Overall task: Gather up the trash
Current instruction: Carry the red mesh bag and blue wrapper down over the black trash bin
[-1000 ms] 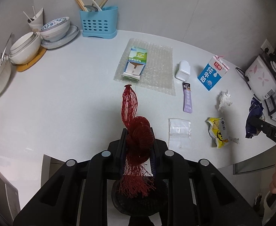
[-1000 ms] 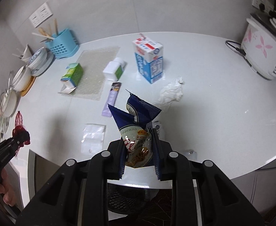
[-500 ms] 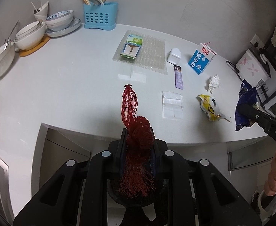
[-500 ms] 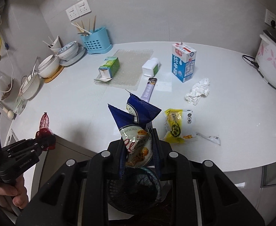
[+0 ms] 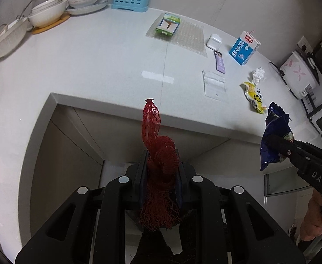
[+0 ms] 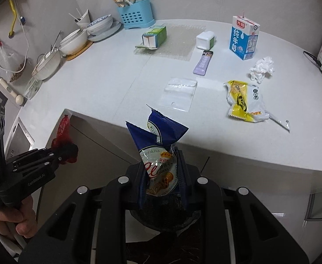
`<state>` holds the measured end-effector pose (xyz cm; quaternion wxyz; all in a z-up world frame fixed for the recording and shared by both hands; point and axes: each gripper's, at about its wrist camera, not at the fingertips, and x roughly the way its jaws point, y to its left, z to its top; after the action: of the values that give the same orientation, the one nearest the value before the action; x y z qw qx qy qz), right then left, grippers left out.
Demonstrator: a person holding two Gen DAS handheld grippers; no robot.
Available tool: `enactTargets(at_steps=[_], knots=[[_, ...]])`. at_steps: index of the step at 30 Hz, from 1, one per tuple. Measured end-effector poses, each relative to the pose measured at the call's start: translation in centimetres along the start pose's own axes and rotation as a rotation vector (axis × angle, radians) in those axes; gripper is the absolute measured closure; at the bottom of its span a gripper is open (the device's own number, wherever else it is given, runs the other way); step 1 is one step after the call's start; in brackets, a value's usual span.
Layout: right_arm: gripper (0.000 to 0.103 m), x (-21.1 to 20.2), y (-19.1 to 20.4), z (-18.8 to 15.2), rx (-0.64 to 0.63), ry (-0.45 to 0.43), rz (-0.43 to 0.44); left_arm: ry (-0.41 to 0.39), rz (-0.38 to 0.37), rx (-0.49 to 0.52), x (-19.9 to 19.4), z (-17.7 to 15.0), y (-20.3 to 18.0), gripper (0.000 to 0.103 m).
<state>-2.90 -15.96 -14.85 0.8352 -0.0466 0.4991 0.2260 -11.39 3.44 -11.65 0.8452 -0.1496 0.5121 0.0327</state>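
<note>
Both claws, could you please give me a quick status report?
Left claw shut on red mesh net. Right claw shut on blue cookie wrapper. Both off the counter edge; yellow wrapper uncollected.

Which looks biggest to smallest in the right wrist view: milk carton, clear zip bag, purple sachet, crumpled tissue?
1. Clear zip bag
2. Milk carton, close to the bag; it stands farther back, so unsure
3. Crumpled tissue and purple sachet look alike
</note>
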Motion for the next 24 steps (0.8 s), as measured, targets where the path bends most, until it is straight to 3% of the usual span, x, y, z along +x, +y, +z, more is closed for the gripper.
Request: enactTargets(at_steps=[17, 24], knots=[[0.078, 8.1, 0.6, -5.4, -0.053, 0.082, 0.022, 0.035, -0.054, 0.028, 7.3, -5.5, 0.4, 0.084], [0.078, 12.0, 0.2, -7.3, -0.058, 0.117, 0.017, 0.075, -0.034, 0.021, 10.4, -7.3, 1.3, 0.084]])
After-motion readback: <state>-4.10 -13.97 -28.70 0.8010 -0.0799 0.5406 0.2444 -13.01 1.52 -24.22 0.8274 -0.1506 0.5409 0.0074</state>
